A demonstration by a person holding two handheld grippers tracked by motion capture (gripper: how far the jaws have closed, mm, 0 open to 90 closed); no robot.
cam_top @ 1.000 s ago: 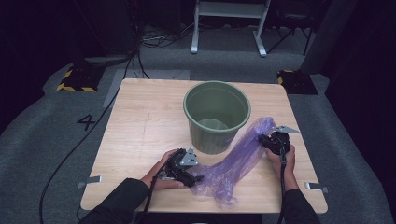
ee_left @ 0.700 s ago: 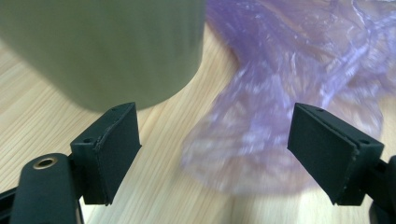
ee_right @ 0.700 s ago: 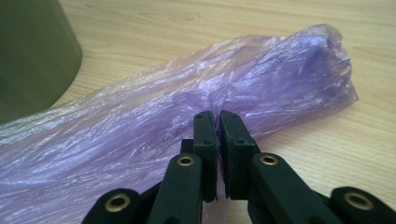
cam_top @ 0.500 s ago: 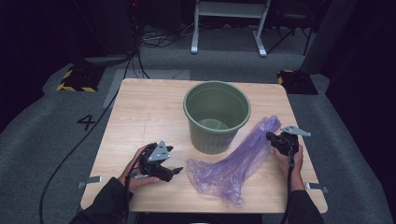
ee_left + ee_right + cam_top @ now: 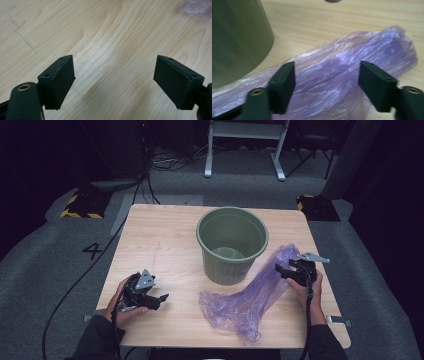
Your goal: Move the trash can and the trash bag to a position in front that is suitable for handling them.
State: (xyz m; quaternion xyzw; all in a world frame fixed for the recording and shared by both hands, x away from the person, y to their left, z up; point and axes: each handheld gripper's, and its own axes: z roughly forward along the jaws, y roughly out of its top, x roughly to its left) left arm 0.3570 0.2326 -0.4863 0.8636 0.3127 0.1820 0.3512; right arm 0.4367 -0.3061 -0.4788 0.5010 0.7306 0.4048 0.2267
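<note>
From above, the bag (image 5: 250,297) lies slantwise on the table (image 5: 165,235) beside the bin (image 5: 232,245) — its far end at the right gripper (image 5: 286,270), the left gripper (image 5: 159,301) well apart. Left gripper view: jaws spread over bare wood. Right gripper view: jaws just opened — bag between them, unpinched.

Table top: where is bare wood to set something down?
Bare wood: the table's far-left stretch beside the green bin, and the near strip between the left gripper and the purple bag. Crowded: the right side, where bag, bin and right gripper meet.
</note>
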